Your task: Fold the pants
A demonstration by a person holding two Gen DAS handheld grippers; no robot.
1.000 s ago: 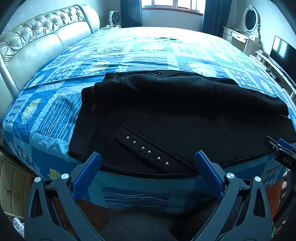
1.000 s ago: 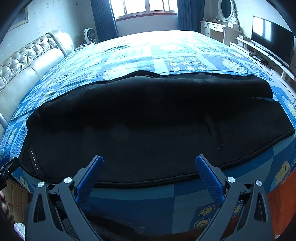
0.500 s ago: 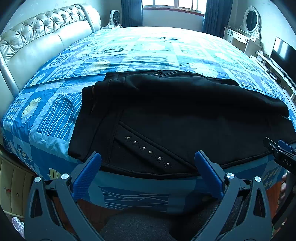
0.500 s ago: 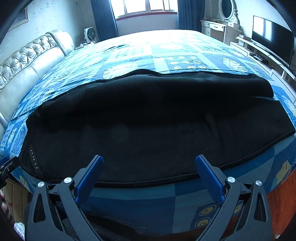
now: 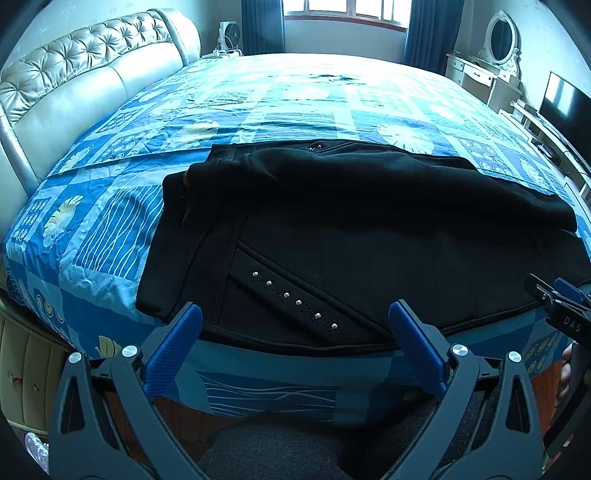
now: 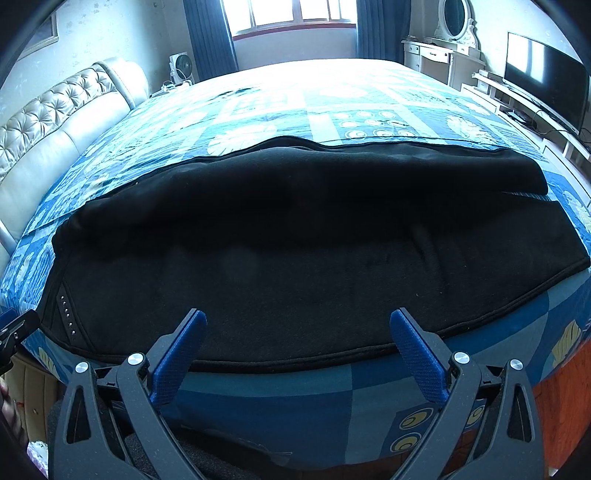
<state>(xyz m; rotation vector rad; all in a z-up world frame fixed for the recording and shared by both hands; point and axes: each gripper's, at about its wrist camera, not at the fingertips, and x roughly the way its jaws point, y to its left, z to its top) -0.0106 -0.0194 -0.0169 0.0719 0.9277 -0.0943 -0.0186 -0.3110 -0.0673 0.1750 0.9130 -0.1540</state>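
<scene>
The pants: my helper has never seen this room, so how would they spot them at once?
Find the big bed with the blue patchwork cover. Along its near edge lie the pants, spread flat, one layer lapped over the other. They are the only black thing on it, with a slanted row of silver studs by the pocket.

A big bed (image 5: pixel 110 236) with a blue patterned cover, a soft puffy headboard (image 5: pixel 74 85) on the left, a window (image 6: pixel 291 14) with dark blue curtains (image 6: pixel 207 33) behind, a small white fan (image 6: pixel 181 70), a white dresser (image 6: pixel 439 55) with an oval mirror (image 6: pixel 453 16), a black TV (image 6: pixel 546 74) on the right.
</scene>
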